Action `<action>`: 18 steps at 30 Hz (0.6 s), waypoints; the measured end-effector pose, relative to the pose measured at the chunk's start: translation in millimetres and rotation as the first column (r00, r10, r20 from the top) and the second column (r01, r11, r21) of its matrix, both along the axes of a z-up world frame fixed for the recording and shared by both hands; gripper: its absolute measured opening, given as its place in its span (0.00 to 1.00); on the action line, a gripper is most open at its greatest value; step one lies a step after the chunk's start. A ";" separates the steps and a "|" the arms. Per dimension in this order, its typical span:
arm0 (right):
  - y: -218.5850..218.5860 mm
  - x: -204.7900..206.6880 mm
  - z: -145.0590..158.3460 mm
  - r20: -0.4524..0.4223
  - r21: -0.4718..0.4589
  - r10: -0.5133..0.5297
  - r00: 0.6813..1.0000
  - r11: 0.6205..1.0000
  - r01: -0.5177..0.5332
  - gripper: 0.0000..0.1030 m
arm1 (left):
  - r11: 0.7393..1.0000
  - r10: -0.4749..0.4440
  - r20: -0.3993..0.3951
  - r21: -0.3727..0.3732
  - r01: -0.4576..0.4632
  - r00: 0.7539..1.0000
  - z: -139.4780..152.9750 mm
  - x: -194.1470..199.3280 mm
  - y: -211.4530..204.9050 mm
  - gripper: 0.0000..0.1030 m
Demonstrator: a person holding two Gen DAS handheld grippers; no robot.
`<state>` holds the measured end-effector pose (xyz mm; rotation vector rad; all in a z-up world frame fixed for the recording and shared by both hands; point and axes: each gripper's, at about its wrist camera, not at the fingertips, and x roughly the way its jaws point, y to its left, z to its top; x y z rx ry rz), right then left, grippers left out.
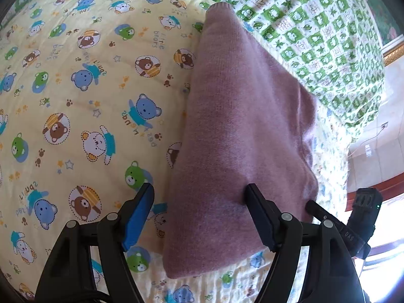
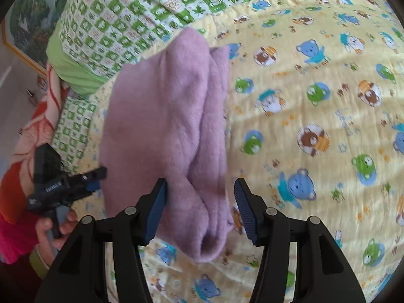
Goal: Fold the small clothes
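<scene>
Mauve knitted garment (image 1: pixel 242 136), soft and already folded into a long, thick bundle, lies on the yellow quilted bedspread printed with cartoon bears (image 1: pixel 75 101), with a green-and-white checked pillow (image 1: pixel 315 32) beyond its far end. Seen from either tool, the bundle's long axis runs straight ahead, away from the fingertips toward that pillow, so both tools meet it end-on at its near, short edge. The left gripper (image 1: pixel 199 212) stands wide, its jaws apart and pressing on nothing: the near edge of the bundle reaches between them, with the right-hand finger set over the cloth and the blue-padded left-hand finger out over bare bedspread. The right gripper (image 2: pixel 200 209) is parted about halfway and also grips nothing, though the rolled near end of the bundle, with its layered folds showing, lies between and just ahead of its two blue pads. Neither tool is clearly the nearer; both hang just over the same near end, side by side. In the right wrist view the person's hand (image 2: pixel 58 224) holding the other tool shows off to the left of the bundle. Judging by the tidy stack, the fold looks nearly finished, and any further halving would mean lifting this near edge and carrying it forward along the long axis.
</scene>
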<state>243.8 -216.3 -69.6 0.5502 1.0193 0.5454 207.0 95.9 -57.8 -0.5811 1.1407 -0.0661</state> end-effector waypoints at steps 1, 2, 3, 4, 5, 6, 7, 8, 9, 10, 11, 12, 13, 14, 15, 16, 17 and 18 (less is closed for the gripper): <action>1.1 -1.5 -2.1 0.002 -0.029 -0.005 1.000 1.000 0.005 0.54 | 1.000 -0.007 -0.004 0.015 0.007 1.000 -1.1 0.8 -1.9 0.73; 2.1 -2.6 -3.8 0.007 -0.057 -0.007 1.000 0.998 0.008 0.54 | 0.999 -0.014 -0.007 0.028 0.014 1.000 -2.1 1.7 -3.0 0.73; 3.1 -3.2 -5.5 0.009 -0.085 -0.013 1.000 0.996 0.014 0.54 | 0.998 -0.021 -0.011 0.051 0.021 1.000 -2.9 2.9 -5.6 0.75; 4.1 -3.2 -7.3 0.009 -0.102 -0.016 1.000 0.995 0.017 0.54 | 0.997 -0.028 -0.016 0.076 0.029 0.999 -4.0 3.7 -7.8 0.75; 4.9 -3.2 -9.3 0.009 -0.116 -0.019 1.000 0.993 0.020 0.54 | 0.996 -0.032 -0.019 0.086 0.034 0.999 -5.0 4.6 -9.3 0.75; 5.4 -3.7 -10.9 0.010 -0.127 -0.024 1.000 0.992 0.025 0.54 | 0.995 -0.035 -0.021 0.089 0.037 0.999 -6.4 5.3 -10.2 0.76; 5.5 -4.4 -13.1 0.010 -0.135 -0.028 1.000 0.990 0.029 0.54 | 0.995 -0.036 -0.025 0.094 0.039 0.999 -8.1 6.3 -11.3 0.78; 6.4 -4.7 -14.9 0.010 -0.143 -0.032 0.999 0.989 0.033 0.54 | 0.994 -0.038 -0.028 0.104 0.041 0.999 -10.0 6.4 -11.9 0.79; 7.7 -5.4 -16.1 0.014 -0.153 -0.034 0.999 0.988 0.036 0.54 | 0.993 -0.039 -0.028 0.113 0.042 0.999 -11.8 6.6 -12.3 0.82; 8.3 -6.5 -16.7 0.017 -0.160 -0.036 0.999 0.986 0.038 0.54 | 0.992 -0.038 -0.030 0.123 0.041 0.999 -14.2 6.5 -12.4 0.85; 9.0 -6.6 -17.0 0.020 -0.168 -0.037 0.999 0.985 0.040 0.54 | 0.991 -0.035 -0.031 0.126 0.039 0.999 -16.4 6.1 -12.4 0.85; 10.3 -7.3 -17.2 0.024 -0.180 -0.034 0.999 0.983 0.037 0.54 | 0.991 -0.035 -0.029 0.130 0.038 0.999 -17.9 6.0 -13.0 0.86; 12.3 -7.9 -16.8 0.028 -0.197 -0.026 0.999 0.980 0.031 0.54 | 0.990 -0.036 -0.027 0.138 0.039 0.999 -18.4 5.9 -13.7 0.87; 14.1 -8.2 -16.3 0.035 -0.215 -0.019 0.999 0.976 0.026 0.54 | 0.988 -0.035 -0.025 0.149 0.039 0.999 -18.1 5.4 -14.8 0.87; 15.5 -8.3 -16.0 0.040 -0.230 -0.012 0.999 0.973 0.021 0.53 | 0.987 -0.033 -0.025 0.153 0.037 0.999 -16.4 6.0 -15.6 0.87; 15.9 -8.0 -15.5 0.042 -0.236 -0.011 0.999 0.972 0.021 0.53 | 0.987 -0.031 -0.022 0.157 0.034 0.999 -13.3 5.2 -16.3 0.86; 15.3 -7.8 -15.5 0.041 -0.235 -0.014 0.999 0.972 0.023 0.53 | 0.986 -0.031 -0.017 0.164 0.033 0.999 -8.8 3.5 -17.0 0.86; 13.8 -8.1 -14.8 0.037 -0.228 -0.018 0.999 0.973 0.026 0.53 | 0.985 -0.030 -0.013 0.170 0.032 0.999 -5.3 4.5 -21.0 0.84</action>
